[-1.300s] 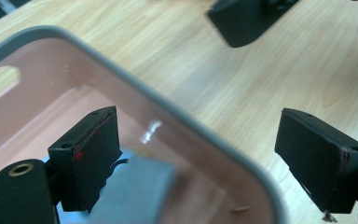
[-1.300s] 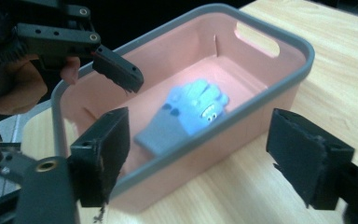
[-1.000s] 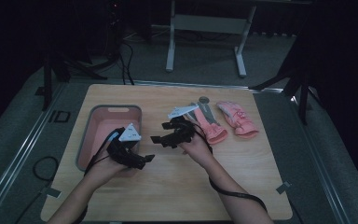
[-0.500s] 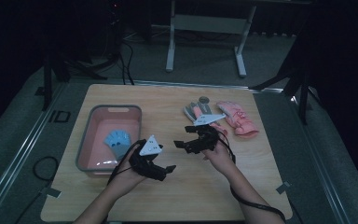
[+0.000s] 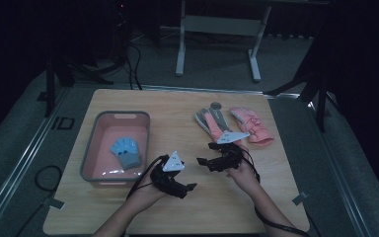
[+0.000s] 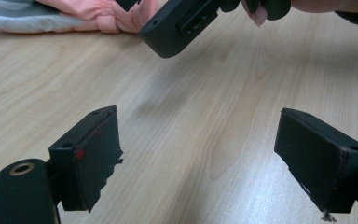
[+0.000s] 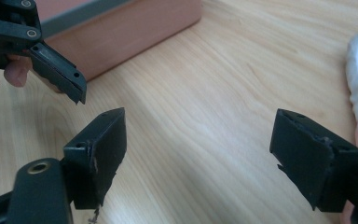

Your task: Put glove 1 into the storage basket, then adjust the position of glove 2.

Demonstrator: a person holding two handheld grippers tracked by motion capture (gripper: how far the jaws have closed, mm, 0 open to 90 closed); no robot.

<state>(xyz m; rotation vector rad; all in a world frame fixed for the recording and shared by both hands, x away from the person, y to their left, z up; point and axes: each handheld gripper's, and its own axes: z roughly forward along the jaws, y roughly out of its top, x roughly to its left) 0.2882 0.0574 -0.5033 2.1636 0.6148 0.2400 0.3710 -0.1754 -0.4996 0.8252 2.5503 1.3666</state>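
High view. The left tool (image 5: 190, 186) and the right tool (image 5: 203, 154) hover low over the bare middle of the wooden surface (image 5: 177, 113), each carried in one hand, their tips turned toward each other and close together but apart. Both tools are released: in the left gripper view the left tool (image 6: 198, 158) has its jaws spread wide with only bare wood between them, and the right gripper view shows the same of the right tool (image 7: 198, 161). Neither tool touches any object. A pink bin (image 5: 94, 129) stands on the left part of the surface, just beside the left tool; a small blue glove (image 5: 126, 152) lies flat inside it. Two larger gloves lie side by side at the far right of the surface, beyond the right tool: a grey-and-pink glove (image 5: 211, 123) and a pink glove (image 5: 250, 126), the two nearly touching. The right tool's grey plate (image 5: 232, 137) overlaps the near end of the grey-and-pink glove in this view.
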